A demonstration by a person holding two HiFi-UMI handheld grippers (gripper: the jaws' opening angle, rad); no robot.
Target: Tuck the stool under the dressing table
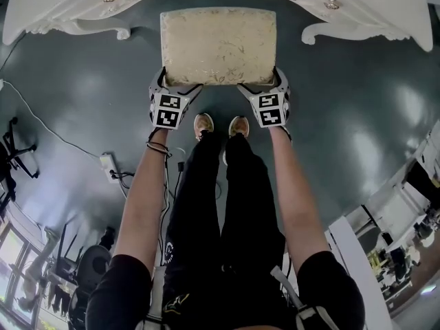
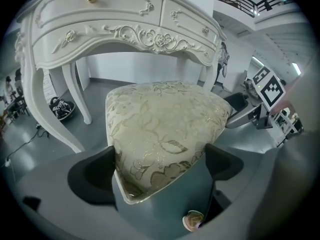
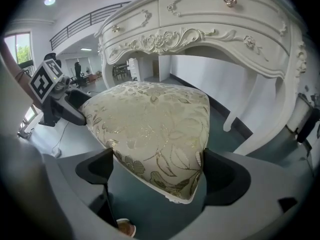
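From above, the stool (image 1: 218, 43) stands on the dark green floor (image 1: 89, 88), its far edge just at the front of the white dressing table (image 1: 62, 2), the rest of the seat out in front. The left gripper (image 1: 177, 84) and right gripper (image 1: 262, 84) each sit on a near corner. Their cubes carry black-and-white square markers, not letters. The person's shoes (image 1: 203, 123) are just behind the jaws.

In the left gripper view, the jaws press either side of the gold-flowered cushion's corner (image 2: 160, 119). Beyond them rises the carved dressing table (image 2: 100, 24), and the other gripper (image 2: 237, 113) holds the corner to the right.

In the right gripper view, the jaws likewise clamp their corner of the cushion (image 3: 150, 119). The dressing table (image 3: 200, 19) stands ahead, and the left gripper (image 3: 75, 109) is off to the left.
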